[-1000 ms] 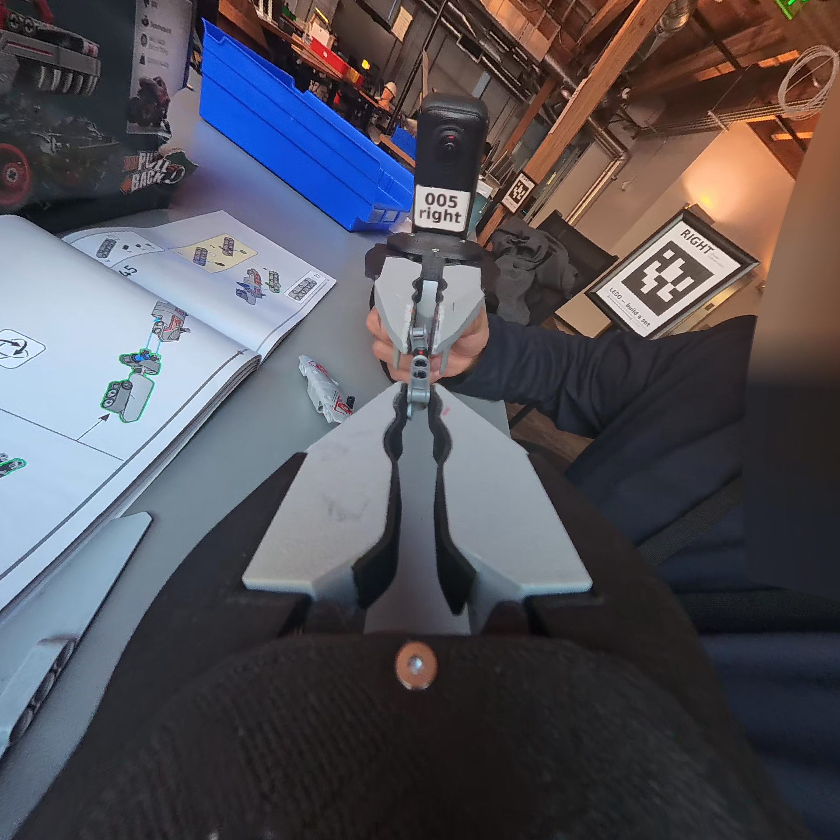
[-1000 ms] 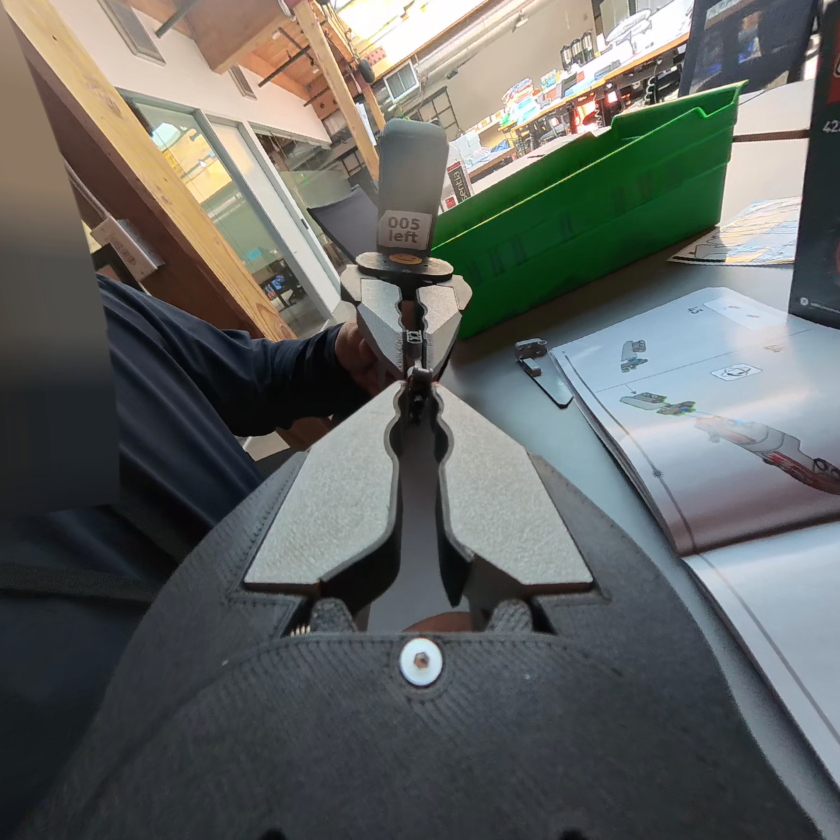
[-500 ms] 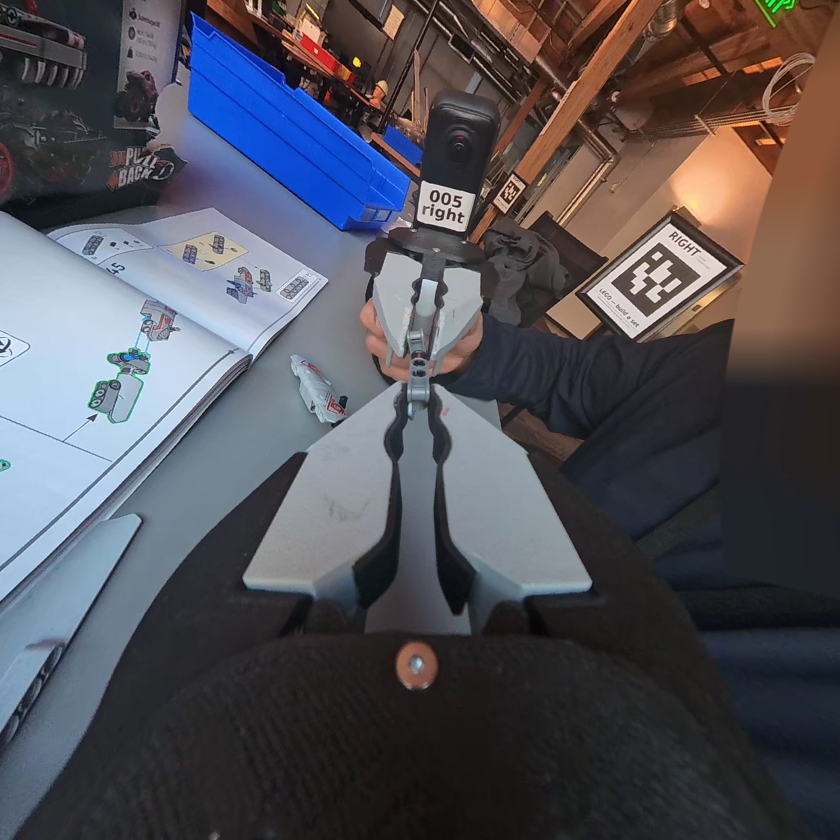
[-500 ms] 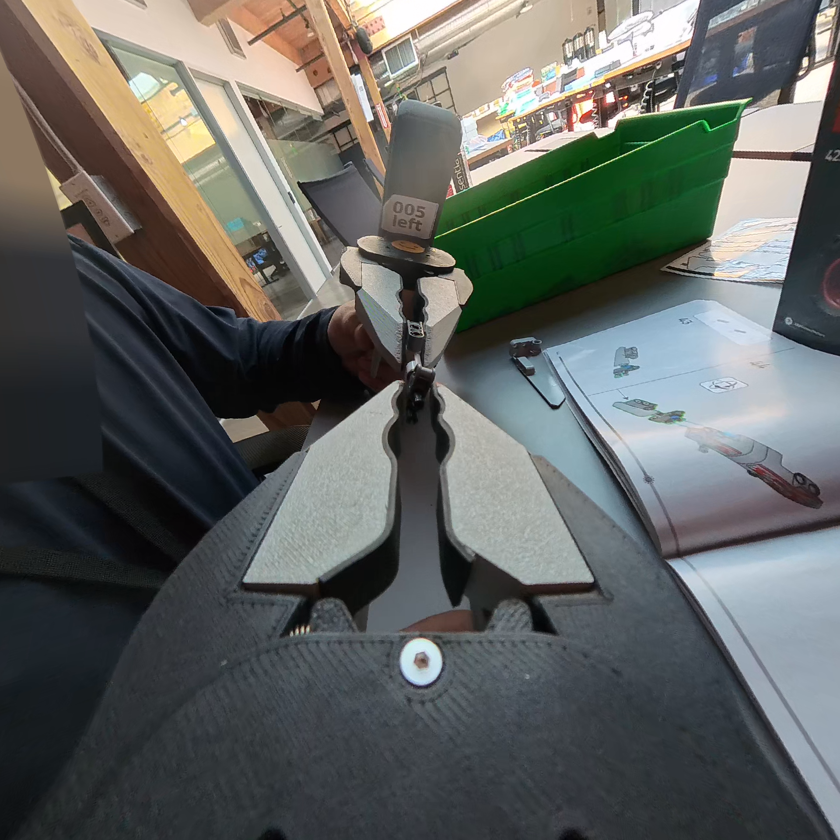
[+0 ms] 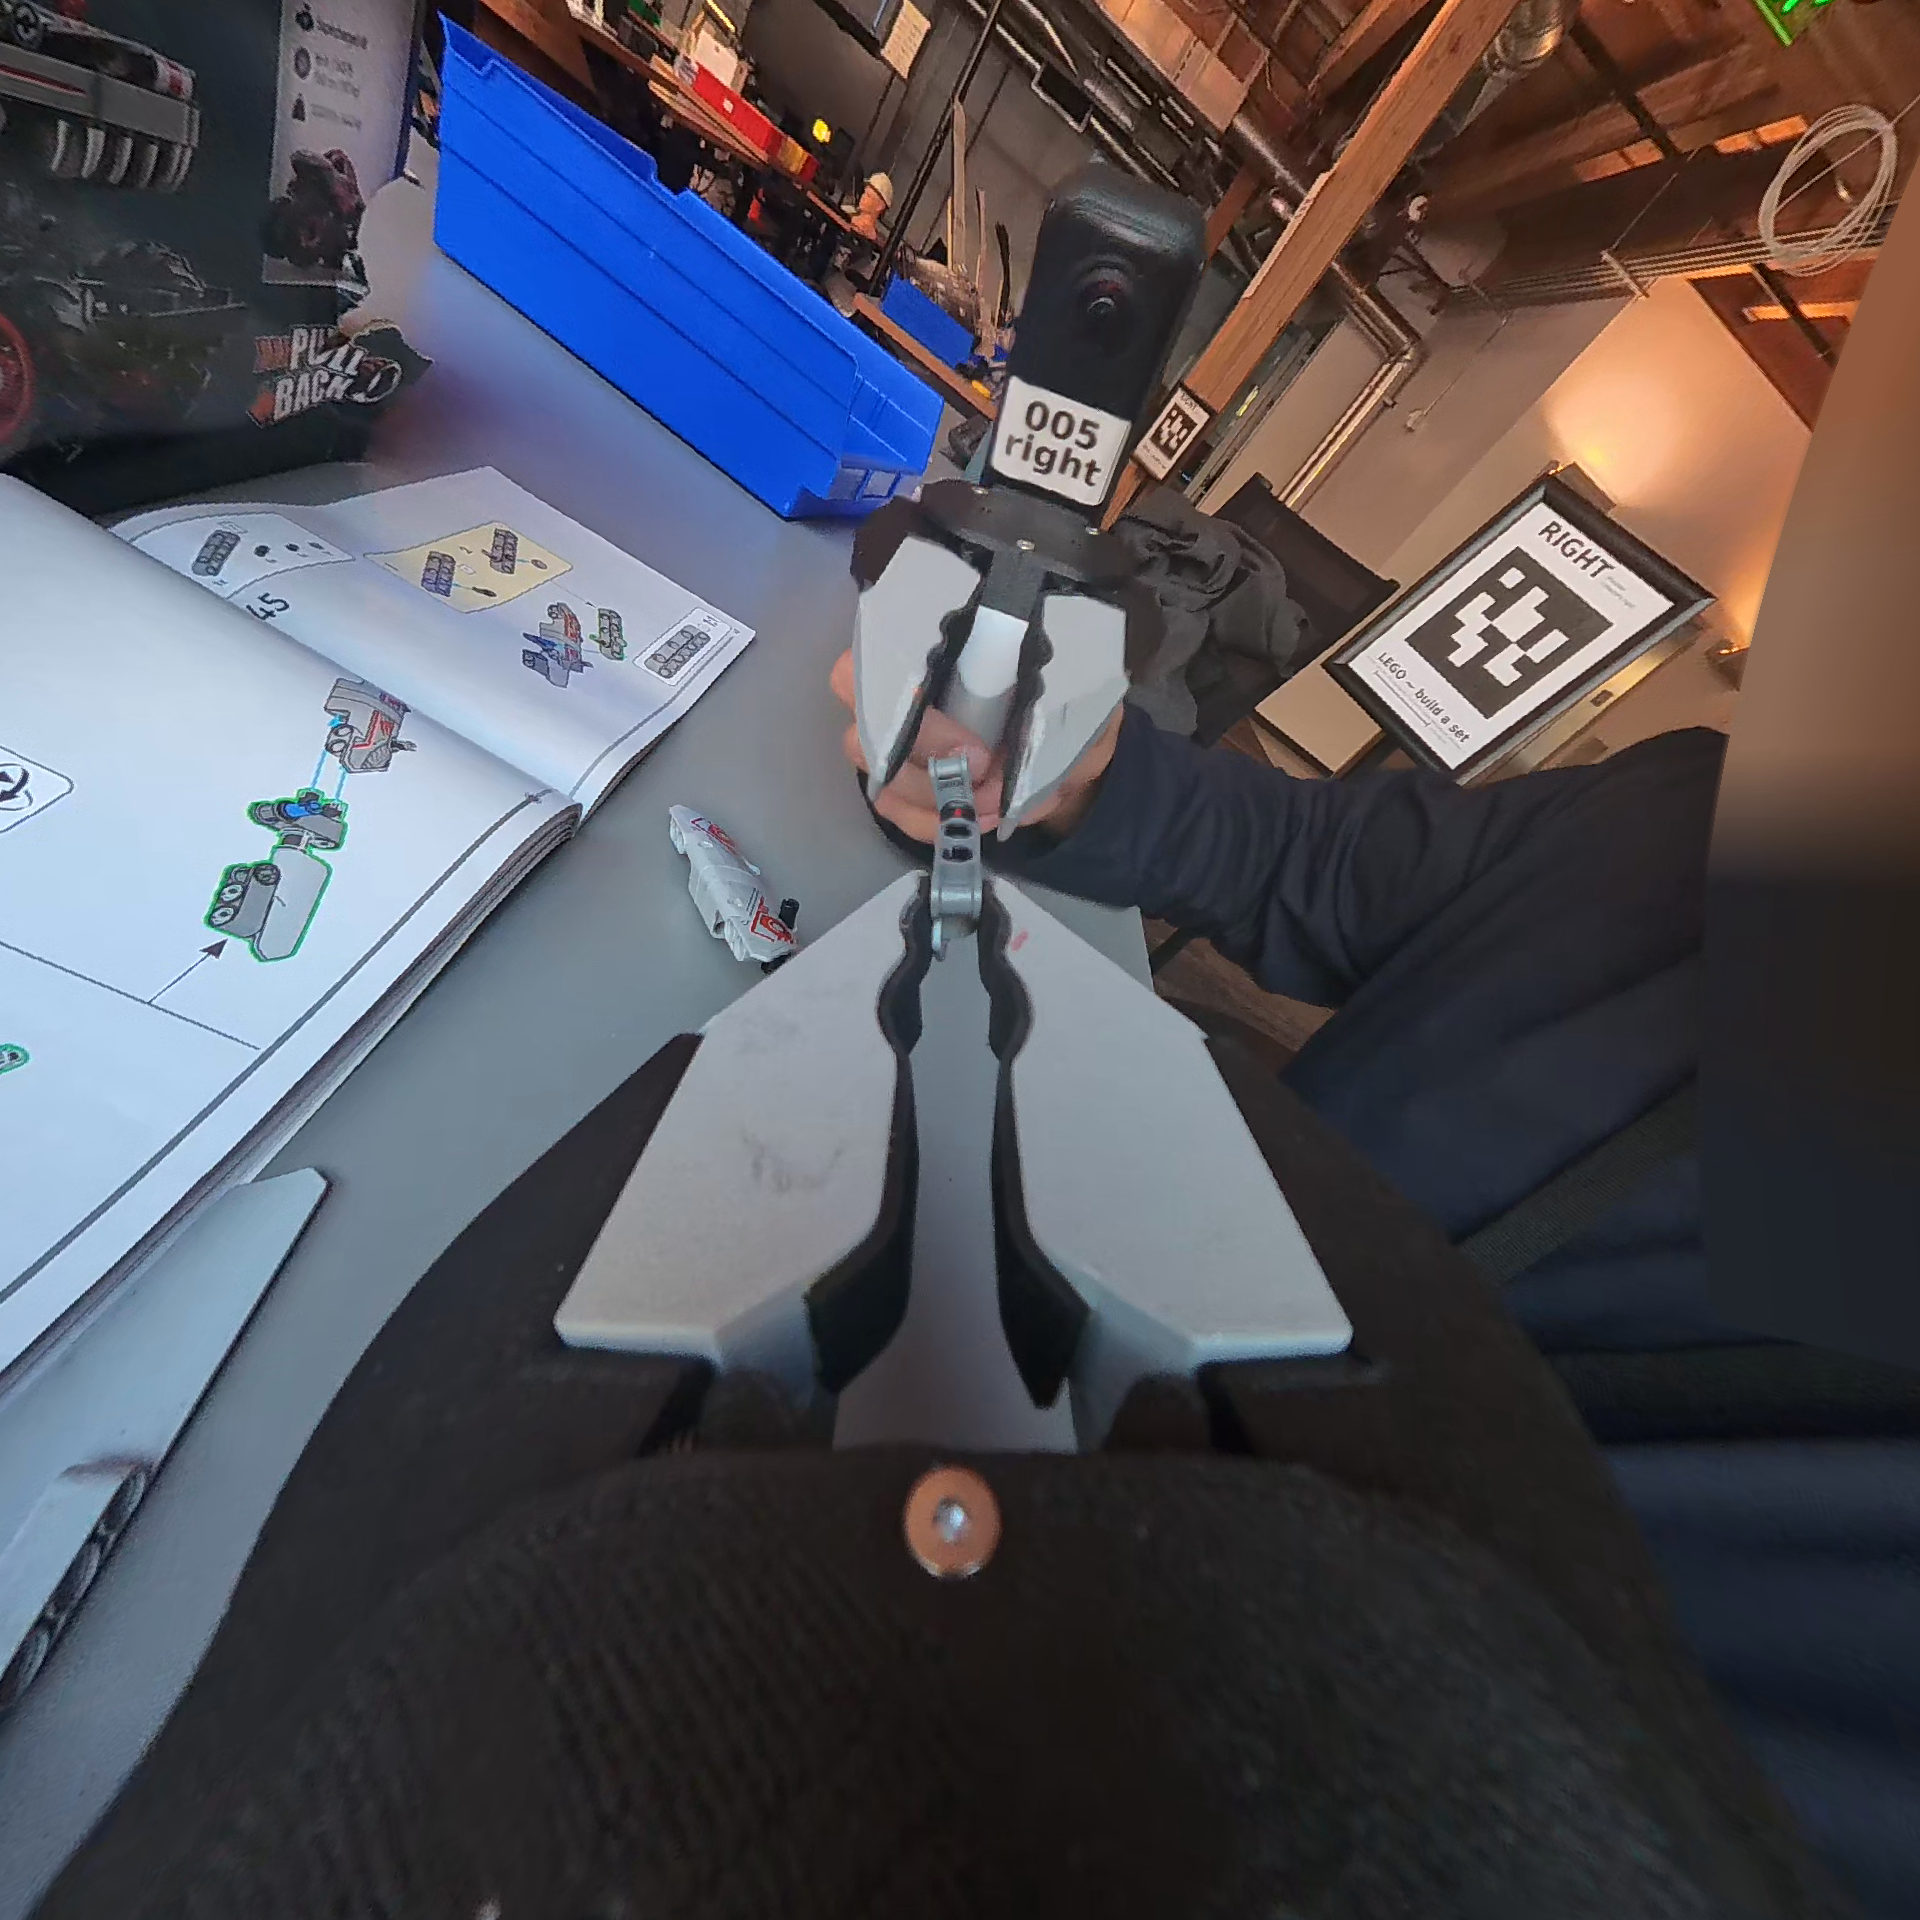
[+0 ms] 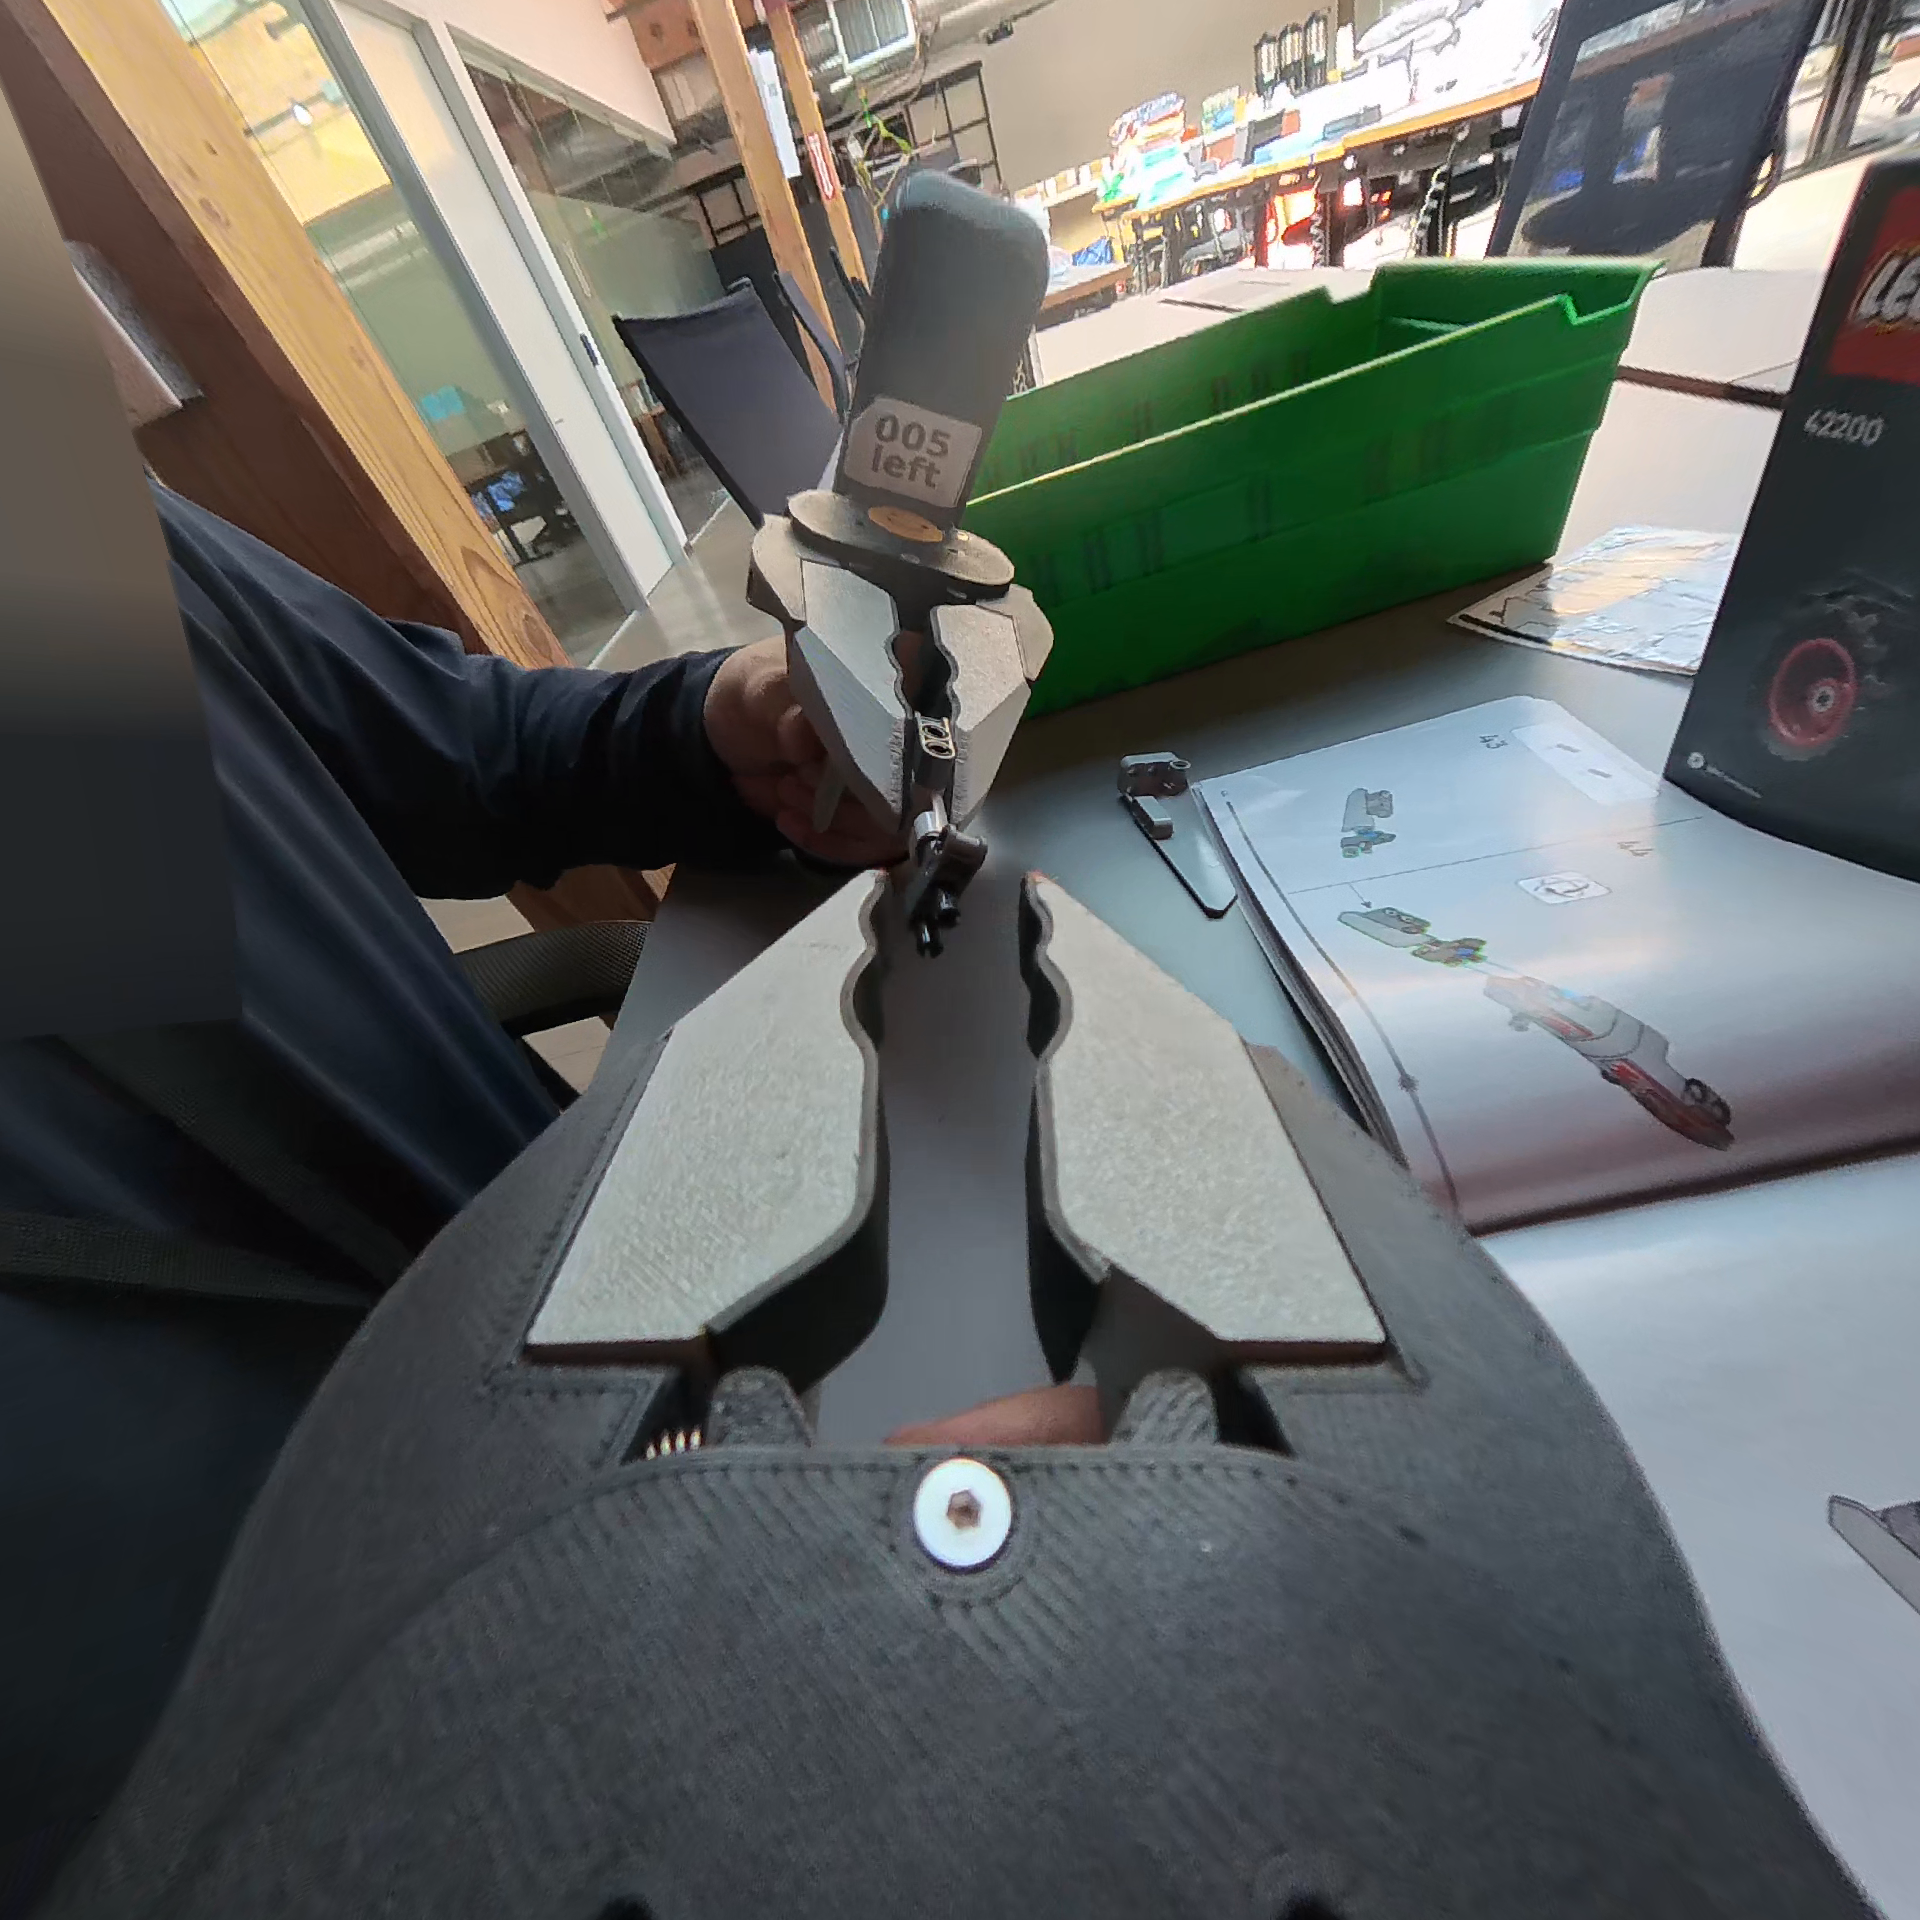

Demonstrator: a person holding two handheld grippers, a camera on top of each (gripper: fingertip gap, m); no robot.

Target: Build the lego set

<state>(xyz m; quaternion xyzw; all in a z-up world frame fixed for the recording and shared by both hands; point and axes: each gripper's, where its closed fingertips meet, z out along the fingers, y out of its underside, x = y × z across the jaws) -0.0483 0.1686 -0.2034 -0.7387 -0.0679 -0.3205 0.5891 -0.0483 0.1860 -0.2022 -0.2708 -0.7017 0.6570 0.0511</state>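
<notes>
My left gripper (image 5: 954, 916) is shut on a small grey lego beam (image 5: 954, 862) that sticks out past its tips, held in the air over the table edge. In the right wrist view the left gripper (image 6: 932, 805) holds this beam (image 6: 948, 854), which has a black pin hanging at its lower end. My right gripper (image 6: 954, 899) is open and empty, its tips on either side of the pin without touching it. It also shows facing me in the left wrist view (image 5: 945, 805), jaws apart.
An open instruction booklet (image 5: 312, 779) (image 6: 1558, 935) lies on the grey table. A white and red lego subassembly (image 5: 732, 894) and a grey bracket piece (image 6: 1153, 790) lie beside it. A blue bin (image 5: 665, 291), a green bin (image 6: 1299, 488) and the set's box (image 6: 1818, 520) stand behind. The grey bracket piece (image 6: 1153, 790) lies around 15 cm away from my left fingertips.
My right gripper has opened, let go of the grey beam and drawn back a little. The left gripper keeps hold of the beam.
</notes>
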